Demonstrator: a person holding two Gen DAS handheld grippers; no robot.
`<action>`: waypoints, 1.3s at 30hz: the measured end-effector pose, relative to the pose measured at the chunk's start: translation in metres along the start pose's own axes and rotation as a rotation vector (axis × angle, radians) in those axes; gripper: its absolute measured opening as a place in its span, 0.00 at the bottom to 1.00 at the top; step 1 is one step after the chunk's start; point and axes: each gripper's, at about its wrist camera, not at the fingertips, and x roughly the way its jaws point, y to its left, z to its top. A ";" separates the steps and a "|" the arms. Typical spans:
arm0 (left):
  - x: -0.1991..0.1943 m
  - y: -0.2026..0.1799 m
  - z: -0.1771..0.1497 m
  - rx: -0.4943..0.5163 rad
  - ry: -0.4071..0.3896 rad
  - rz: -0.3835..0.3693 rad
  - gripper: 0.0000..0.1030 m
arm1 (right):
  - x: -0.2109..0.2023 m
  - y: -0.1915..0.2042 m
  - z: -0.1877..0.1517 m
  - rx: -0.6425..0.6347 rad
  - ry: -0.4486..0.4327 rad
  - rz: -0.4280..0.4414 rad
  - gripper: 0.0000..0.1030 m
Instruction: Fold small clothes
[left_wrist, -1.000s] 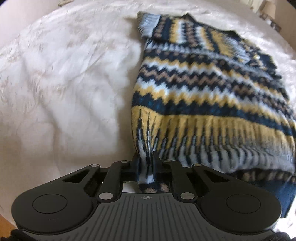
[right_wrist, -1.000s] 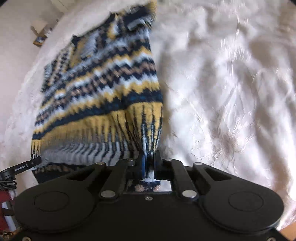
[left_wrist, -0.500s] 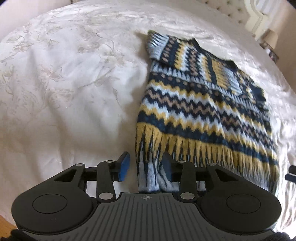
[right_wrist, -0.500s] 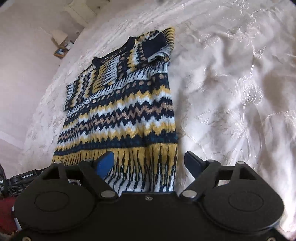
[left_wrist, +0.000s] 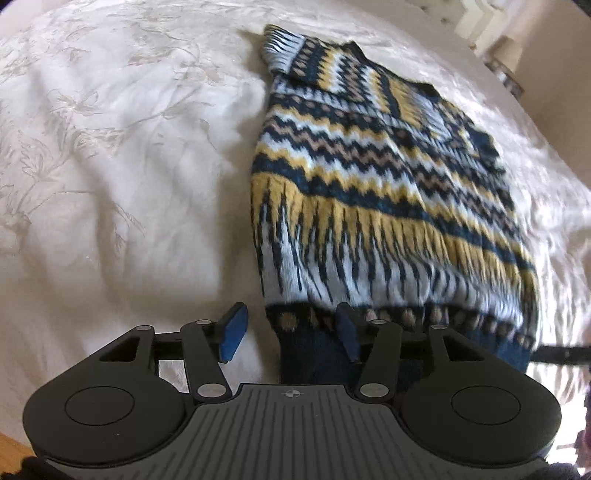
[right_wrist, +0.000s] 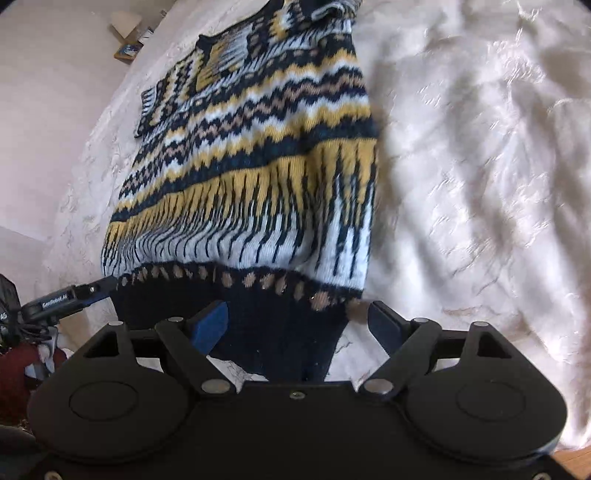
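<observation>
A small knitted sweater (left_wrist: 373, 173) with navy, yellow, tan and pale blue zigzag bands lies flat on a white bedspread (left_wrist: 110, 155). It also shows in the right wrist view (right_wrist: 266, 158). Its dark navy hem is nearest both grippers. My left gripper (left_wrist: 291, 332) is open, with the hem's left corner between its blue pads. My right gripper (right_wrist: 299, 325) is open over the hem's right corner. Neither grips the cloth. The left gripper's finger (right_wrist: 74, 295) shows at the left of the right wrist view.
The embroidered bedspread (right_wrist: 480, 166) spreads wide on both sides of the sweater. A lamp on a bedside table (left_wrist: 509, 62) stands far right. A box (right_wrist: 125, 40) lies on the floor beyond the bed. Wooden floor (left_wrist: 11, 450) shows at the bed's near edge.
Both grippers, shut on the sweater's hem corners a second ago, have opened and let go. The sweater now lies flat, and both grippers have drawn back slightly toward the hem.
</observation>
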 end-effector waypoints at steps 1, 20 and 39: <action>0.000 0.000 -0.001 0.009 0.007 -0.002 0.50 | 0.003 0.000 -0.001 0.007 0.001 -0.001 0.82; 0.035 -0.006 0.003 0.033 0.033 -0.032 0.88 | 0.039 0.010 -0.006 -0.033 -0.033 -0.019 1.00; 0.022 -0.016 0.006 0.049 0.033 -0.029 0.65 | 0.015 -0.017 -0.006 0.125 -0.044 0.081 0.42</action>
